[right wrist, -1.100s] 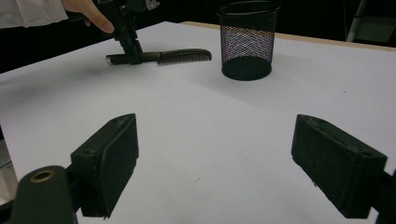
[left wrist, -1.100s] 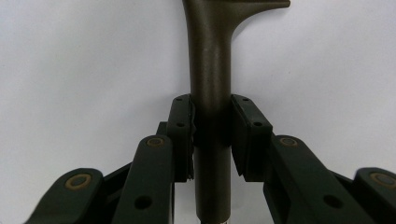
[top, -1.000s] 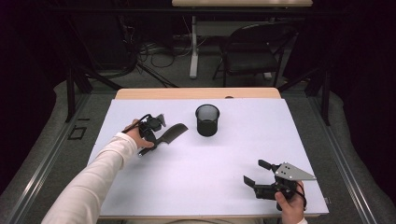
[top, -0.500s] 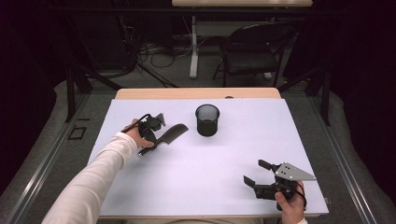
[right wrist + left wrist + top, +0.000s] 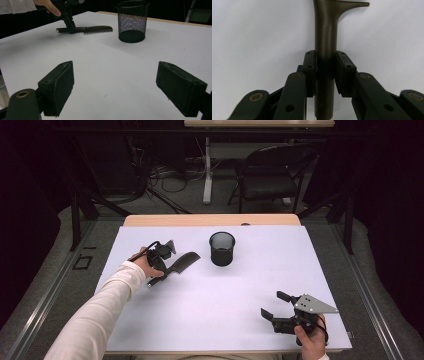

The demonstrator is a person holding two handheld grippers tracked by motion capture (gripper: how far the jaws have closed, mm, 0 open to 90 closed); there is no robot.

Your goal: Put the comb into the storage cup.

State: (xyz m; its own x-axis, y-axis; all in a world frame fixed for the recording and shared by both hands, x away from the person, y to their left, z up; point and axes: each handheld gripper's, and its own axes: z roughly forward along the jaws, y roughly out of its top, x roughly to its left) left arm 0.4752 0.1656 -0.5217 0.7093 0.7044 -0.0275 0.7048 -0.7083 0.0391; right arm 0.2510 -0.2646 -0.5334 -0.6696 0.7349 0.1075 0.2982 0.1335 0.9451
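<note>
On the worktop [image 5: 210, 310] a comb [image 5: 181, 261] is laid left of the mesh cup [image 5: 222, 248], its handle clamped between the left gripper [image 5: 161, 265] fingers [image 5: 310, 65], while the right gripper [image 5: 276, 306] is held near the front right corner, well apart from both.

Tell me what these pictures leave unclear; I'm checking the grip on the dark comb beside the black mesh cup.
- Dark plastic comb: teeth cut off by the left gripper view's top edge.
- Comb handle under the left gripper: hidden by hand and gripper in the high view.
- Black wire-mesh cup: inside too dark to read in the right gripper view.
</note>
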